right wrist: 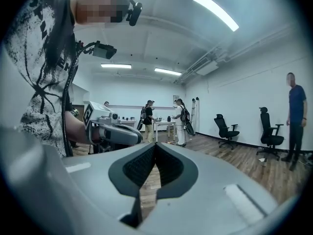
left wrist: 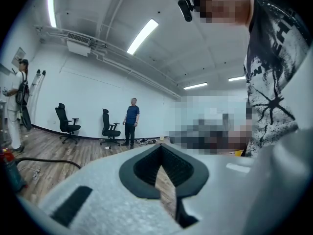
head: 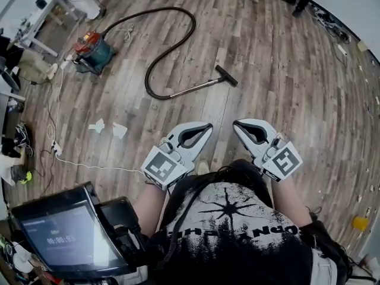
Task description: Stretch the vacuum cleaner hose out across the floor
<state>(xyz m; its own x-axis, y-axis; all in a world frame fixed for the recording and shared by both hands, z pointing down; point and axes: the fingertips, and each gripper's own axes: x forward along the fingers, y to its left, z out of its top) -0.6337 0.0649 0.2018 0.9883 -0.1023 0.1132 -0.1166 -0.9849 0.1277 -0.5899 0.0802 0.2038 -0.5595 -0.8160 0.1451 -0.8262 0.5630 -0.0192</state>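
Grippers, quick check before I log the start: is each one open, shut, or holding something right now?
Left gripper: jaws shut, holding nothing.
Right gripper: jaws shut, holding nothing.

The black hose (head: 148, 76) lies slack on the wooden floor (head: 285, 70). It loops from the red and teal vacuum cleaner (head: 92, 51) near the floor's left edge, ending in a metal wand (head: 196, 88) and black nozzle (head: 226, 75).

Hose (head: 193, 26) loops on floor (head: 285, 70) between canister (head: 93, 50) (left) and nozzle (head: 226, 75).
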